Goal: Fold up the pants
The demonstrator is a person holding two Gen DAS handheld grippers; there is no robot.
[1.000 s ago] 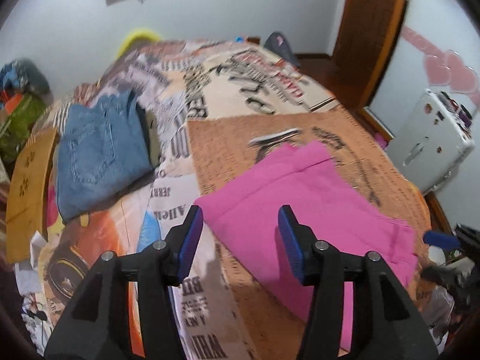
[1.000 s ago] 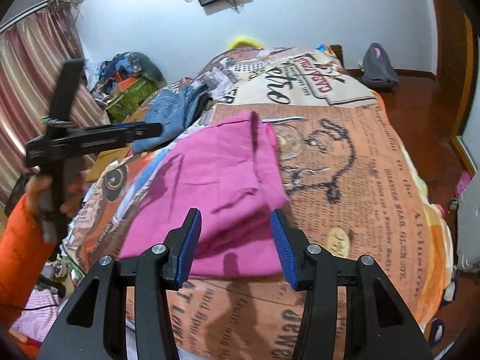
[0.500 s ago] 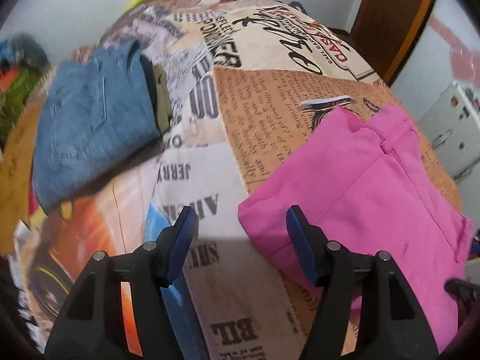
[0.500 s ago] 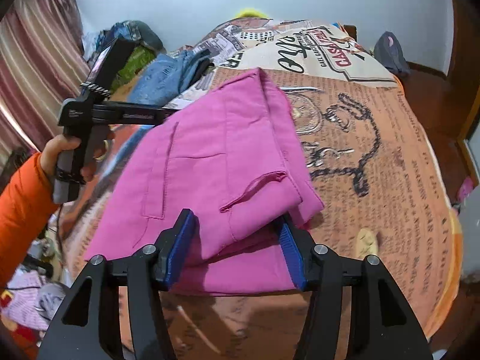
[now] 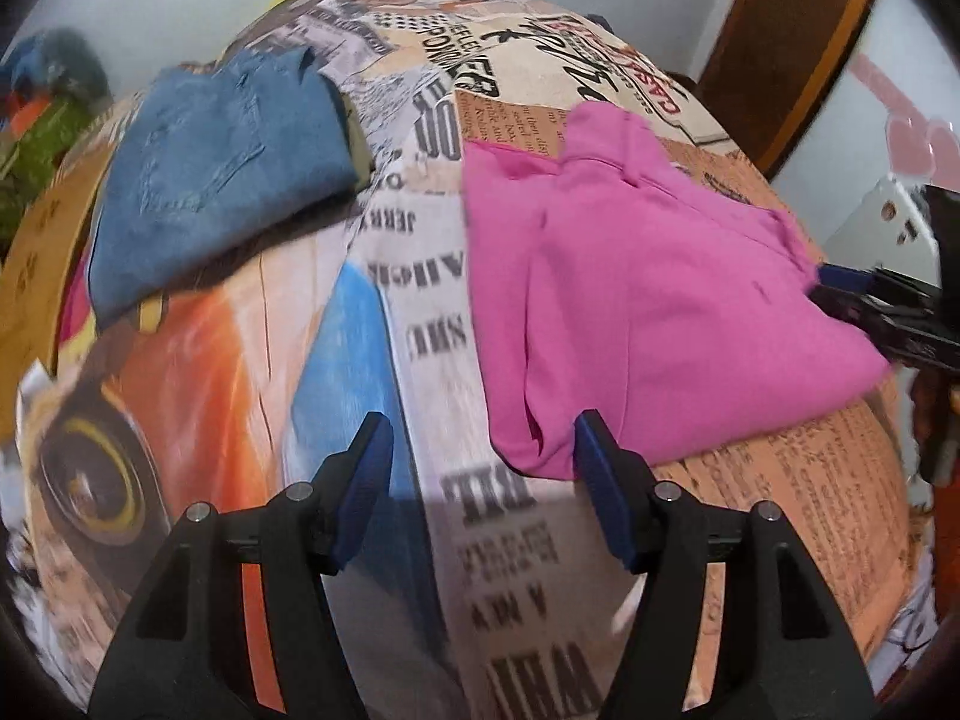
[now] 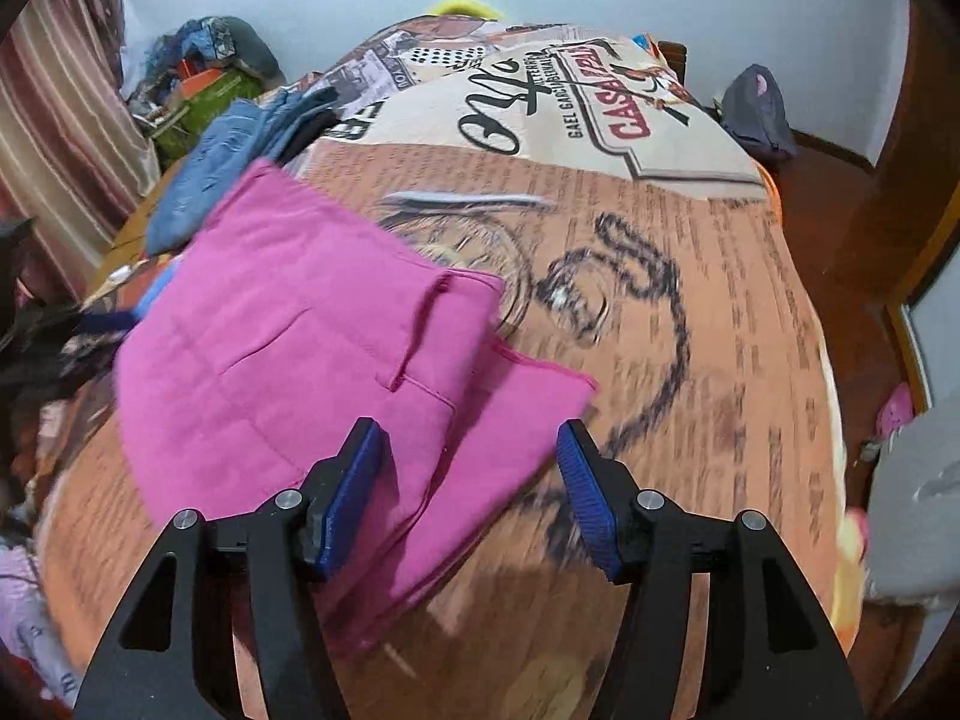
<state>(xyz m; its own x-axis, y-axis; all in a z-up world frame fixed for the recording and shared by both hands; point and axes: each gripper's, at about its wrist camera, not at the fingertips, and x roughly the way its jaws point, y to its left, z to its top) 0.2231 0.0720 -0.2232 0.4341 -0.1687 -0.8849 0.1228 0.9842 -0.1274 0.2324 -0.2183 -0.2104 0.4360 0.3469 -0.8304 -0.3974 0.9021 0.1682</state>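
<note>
Folded pink pants (image 5: pixel 648 312) lie on the printed bedspread (image 5: pixel 420 312); they also show in the right wrist view (image 6: pixel 312 348). My left gripper (image 5: pixel 483 450) is open, low over the bed at the pants' near corner, its right finger at the cloth edge. My right gripper (image 6: pixel 468 468) is open, with the pants' near edge lying between its jaws, not clamped. The right gripper's tip (image 5: pixel 852 282) shows at the pants' far right edge in the left wrist view.
Folded blue jeans (image 5: pixel 210 168) lie on the bed at the back left, also seen in the right wrist view (image 6: pixel 204 180). A pile of clothes (image 6: pixel 204 72) sits by the striped curtain. A dark bag (image 6: pixel 756 114) lies on the wood floor. A wooden door frame (image 5: pixel 780 42) stands at right.
Both grippers have moved in closer and lower over the pink pants. The left one swung toward the pants' near corner; the right one now has the pants' edge between its open jaws.
</note>
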